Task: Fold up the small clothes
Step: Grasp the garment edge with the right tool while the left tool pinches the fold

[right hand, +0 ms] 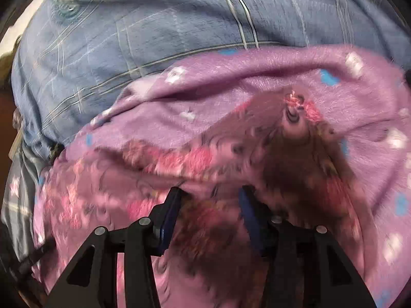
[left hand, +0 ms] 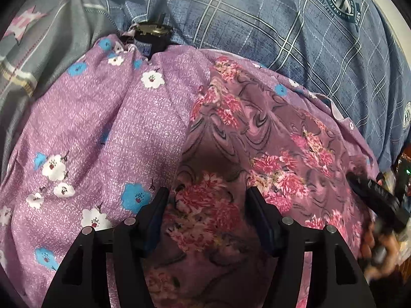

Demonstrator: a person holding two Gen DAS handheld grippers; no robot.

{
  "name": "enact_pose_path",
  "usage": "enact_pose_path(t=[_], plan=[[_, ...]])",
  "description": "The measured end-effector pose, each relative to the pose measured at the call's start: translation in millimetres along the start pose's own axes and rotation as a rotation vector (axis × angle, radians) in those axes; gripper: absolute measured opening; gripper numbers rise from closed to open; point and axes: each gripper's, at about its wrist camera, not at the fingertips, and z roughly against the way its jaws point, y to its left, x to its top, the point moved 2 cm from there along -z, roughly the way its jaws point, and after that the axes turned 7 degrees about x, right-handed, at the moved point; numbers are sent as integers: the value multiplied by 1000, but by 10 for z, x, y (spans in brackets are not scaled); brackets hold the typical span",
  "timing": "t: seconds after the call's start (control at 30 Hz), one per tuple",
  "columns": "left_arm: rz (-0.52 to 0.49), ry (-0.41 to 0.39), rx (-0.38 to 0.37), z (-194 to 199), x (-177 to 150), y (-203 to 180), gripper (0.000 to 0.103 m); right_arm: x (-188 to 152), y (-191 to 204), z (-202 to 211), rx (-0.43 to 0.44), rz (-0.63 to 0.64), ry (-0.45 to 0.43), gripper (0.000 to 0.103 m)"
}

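— On the blue checked bedsheet (left hand: 269, 25), what lies where?

— A lilac cloth with white and blue flowers (left hand: 97, 118) is spread across it, and over its right half lies a mauve garment with pink blossoms (left hand: 257, 138). In the left wrist view the mauve garment fills the field from about twelve down to six o'clock and out to three; the lilac cloth takes the nine o'clock side.

— And the left gripper (left hand: 206, 200)?

— Its jaws stand apart over the mauve garment, the cloth showing between them with no pinch that I can see.

— The right gripper (right hand: 209, 195)?

— Blurred in its own view — jaws parted, mauve fabric between the fingers; whether the pads press on it I cannot tell. From the left camera it shows at about four o'clock as a dark finger (left hand: 372, 192) at the garment's right edge, with a hand (left hand: 377, 246) below it.

— Anything else?

— A small dark cylinder (left hand: 151, 38) at twelve o'clock, at the lilac cloth's far edge, and grey patterned fabric (left hand: 51, 38) at ten.
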Motion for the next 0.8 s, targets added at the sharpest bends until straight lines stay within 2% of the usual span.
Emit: enact_pose_path(t=[0.1, 0.17, 0.23, 0.3, 0.37, 0.47, 0.5, 0.57, 0.67, 0.8], plan=[[3, -4, -13, 69, -26, 59, 62, 100, -33, 202, -2, -82, -32, 52], [5, -10, -29, 174, -87, 89, 61, 5, -2, 507, 61, -78, -73, 53], [6, -29, -51, 336, -125, 76, 60, -191, -13, 815, 123, -72, -60, 63], [-8, -63, -75, 531, -216, 60, 61, -472, -103, 1153, 180, -97, -61, 65], [-20, -91, -97, 751, -414, 40, 61, -763, -278, 1486, 220, -134, -67, 68], [18, -71, -178, 980, -825, 54, 69, -1218, -510, 1839, 320, -228, -75, 72], [34, -37, -225, 1016, -997, 54, 70, -1351, -581, 1902, 351, -270, -69, 73], [65, 33, -272, 1006, -1181, 86, 70, -1601, -708, 1947, 404, -355, -62, 73], [153, 119, -292, 878, -1276, 127, 70, -1838, -857, 1801, 452, -450, -35, 73], [305, 105, -307, 711, -1092, 255, 70, -1845, -1075, 1547, 516, -596, -54, 73]])
